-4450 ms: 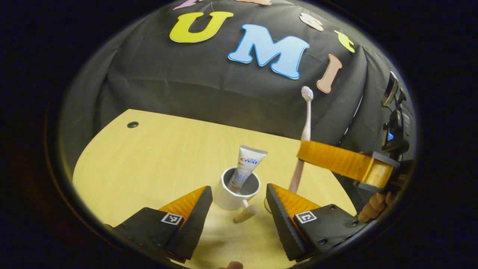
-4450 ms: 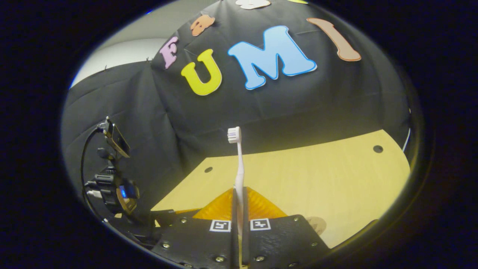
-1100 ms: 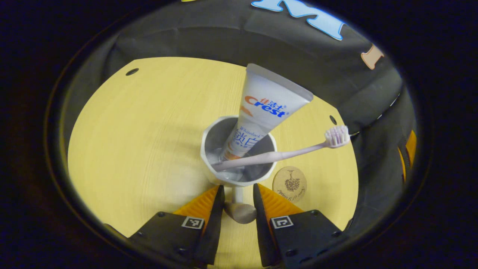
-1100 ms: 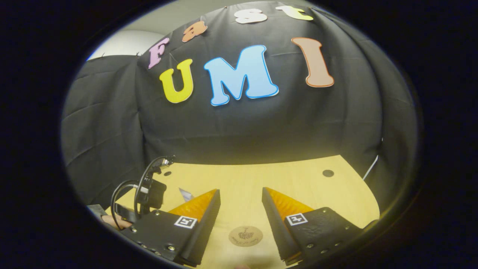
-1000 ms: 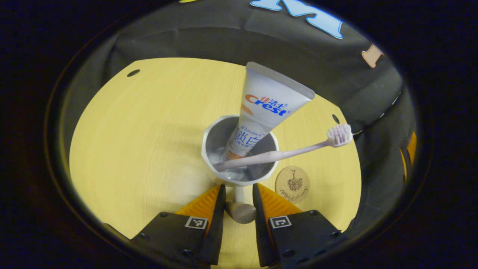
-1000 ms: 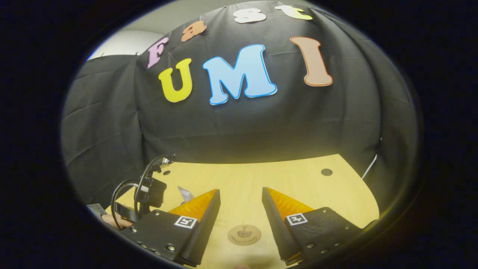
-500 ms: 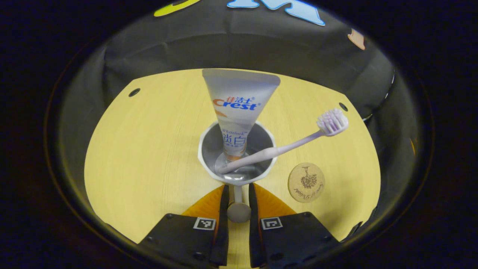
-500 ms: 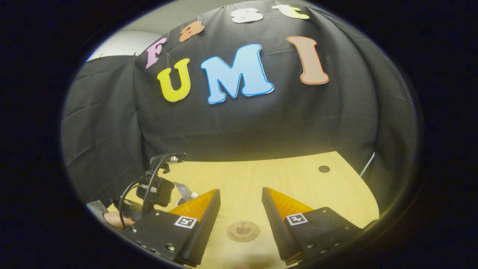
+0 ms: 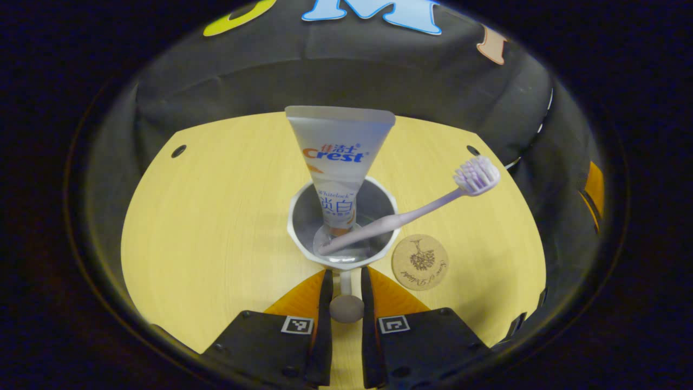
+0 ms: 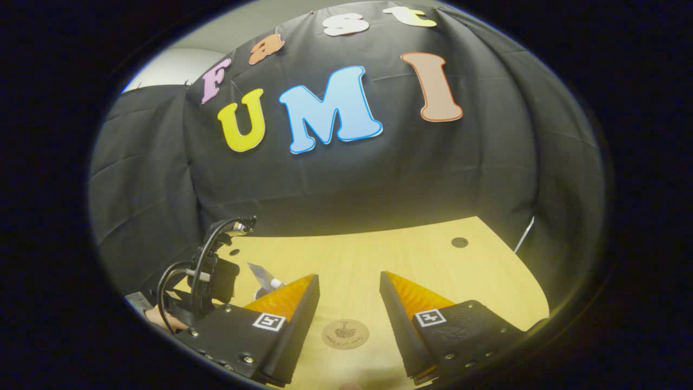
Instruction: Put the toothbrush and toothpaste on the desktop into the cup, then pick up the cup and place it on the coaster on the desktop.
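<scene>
In the left gripper view a white cup [image 9: 303,238] holds the upright toothpaste tube [image 9: 340,157] and the pale toothbrush [image 9: 411,211], which leans right with its head over the rim. My left gripper [image 9: 345,292] is shut on the cup's handle [image 9: 346,307], both fingers pressing it. The round cork coaster [image 9: 419,261] lies on the desktop just right of the cup. In the right gripper view my right gripper [image 10: 349,290] is open with nothing in it, and the coaster [image 10: 345,333] lies on the desktop between its fingers. The left gripper [image 10: 211,276] with the tube's top [image 10: 262,275] shows at the lower left.
The yellow wooden desktop [image 9: 206,216] has small dark holes near its far corners [image 9: 178,151]. Black cloth walls close it in behind and to the sides. An orange finger of the right gripper [image 9: 593,189] shows at the far right of the left gripper view.
The right gripper let the toothbrush go into the cup and now stands open. The left gripper closed on the cup's handle, and the coaster has drawn nearer the cup.
</scene>
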